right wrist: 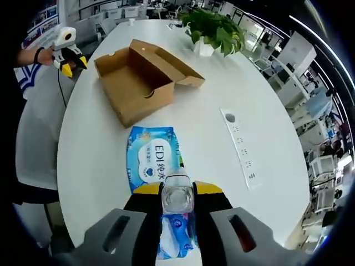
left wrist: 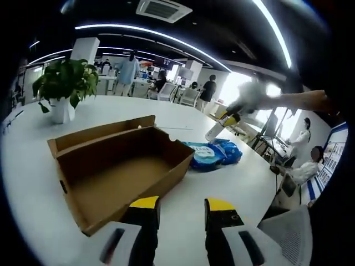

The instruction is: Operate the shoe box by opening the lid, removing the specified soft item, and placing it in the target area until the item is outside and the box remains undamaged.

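Clamped between my right jaws (right wrist: 177,191) stands a clear plastic bottle (right wrist: 177,198), seen from its end, its round top filling the narrow gap between the yellow tips. Just past those tips, and partly under them, lies the blue pack of wet wipes (right wrist: 151,158) flat on the white worktop (right wrist: 222,83), outside the box. Farther ahead and a little to the left sits the brown cardboard shoe box (right wrist: 136,83), open, its lid (right wrist: 169,64) folded back on the far side, with a small gap of bare worktop between box and wipes. Beyond the box stands a potted plant (right wrist: 213,30), and off to the right of my jaws a white power strip (right wrist: 241,147) lies along the worktop. My left gripper (right wrist: 67,55) hangs off the worktop's edge at the far left, held by a hand. From my left jaws (left wrist: 183,213), which stand apart with nothing between their yellow tips, the open shoe box (left wrist: 119,172) lies just ahead and to the left, its inside bare. To the right of it rests the pack of wet wipes (left wrist: 213,154), and above that my right gripper carries the bottle (left wrist: 222,126) in the air. The plant (left wrist: 64,83) stands far ahead on the left.
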`<state>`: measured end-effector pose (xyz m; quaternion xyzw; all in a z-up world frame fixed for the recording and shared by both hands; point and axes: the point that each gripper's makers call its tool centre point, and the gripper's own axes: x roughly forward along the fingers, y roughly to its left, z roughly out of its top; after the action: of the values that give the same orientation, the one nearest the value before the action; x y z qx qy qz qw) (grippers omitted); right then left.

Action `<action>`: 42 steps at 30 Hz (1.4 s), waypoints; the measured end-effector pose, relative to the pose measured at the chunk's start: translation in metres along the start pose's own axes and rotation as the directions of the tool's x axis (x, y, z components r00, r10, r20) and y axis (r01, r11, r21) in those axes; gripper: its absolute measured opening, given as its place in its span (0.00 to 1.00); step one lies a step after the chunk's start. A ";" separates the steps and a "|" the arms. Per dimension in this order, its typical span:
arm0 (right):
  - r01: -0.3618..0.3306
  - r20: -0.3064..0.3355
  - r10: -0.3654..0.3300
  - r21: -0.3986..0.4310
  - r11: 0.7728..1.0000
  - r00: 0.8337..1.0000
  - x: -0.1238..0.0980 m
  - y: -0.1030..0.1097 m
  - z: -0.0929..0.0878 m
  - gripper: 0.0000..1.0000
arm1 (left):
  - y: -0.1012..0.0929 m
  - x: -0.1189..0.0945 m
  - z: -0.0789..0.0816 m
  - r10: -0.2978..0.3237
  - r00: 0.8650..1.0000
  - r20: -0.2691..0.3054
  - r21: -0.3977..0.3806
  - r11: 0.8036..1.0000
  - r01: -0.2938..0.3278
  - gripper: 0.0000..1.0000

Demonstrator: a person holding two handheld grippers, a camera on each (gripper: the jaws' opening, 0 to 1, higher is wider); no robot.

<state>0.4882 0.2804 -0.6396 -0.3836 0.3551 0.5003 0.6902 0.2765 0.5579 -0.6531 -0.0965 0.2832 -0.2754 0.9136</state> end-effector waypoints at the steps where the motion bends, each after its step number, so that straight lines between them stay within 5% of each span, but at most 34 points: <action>1: 0.006 -0.010 -0.006 -0.007 1.000 1.000 0.003 -0.005 -0.001 0.18 | 0.001 -0.001 0.000 0.006 1.000 0.002 -0.003 1.000 -0.006 0.32; 23: -0.041 -0.169 0.022 -0.112 0.993 0.985 0.057 -0.039 -0.026 0.18 | 0.027 -0.013 -0.006 0.091 0.996 -0.001 -0.052 0.995 -0.090 0.32; 34: -0.080 -0.261 0.038 -0.150 0.986 0.965 0.068 -0.042 -0.048 0.18 | 0.020 -0.005 -0.007 0.074 0.997 -0.012 -0.046 0.996 -0.074 0.32; 42: -0.107 -0.287 0.065 -0.132 0.985 0.956 0.066 -0.046 -0.047 0.18 | 0.012 0.001 -0.003 0.056 0.998 -0.011 -0.035 0.998 -0.056 0.32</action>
<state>0.5438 0.2565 -0.7103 -0.4844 0.4285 0.4950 0.5803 0.2807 0.5678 -0.6601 -0.1034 0.2950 -0.2452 0.9177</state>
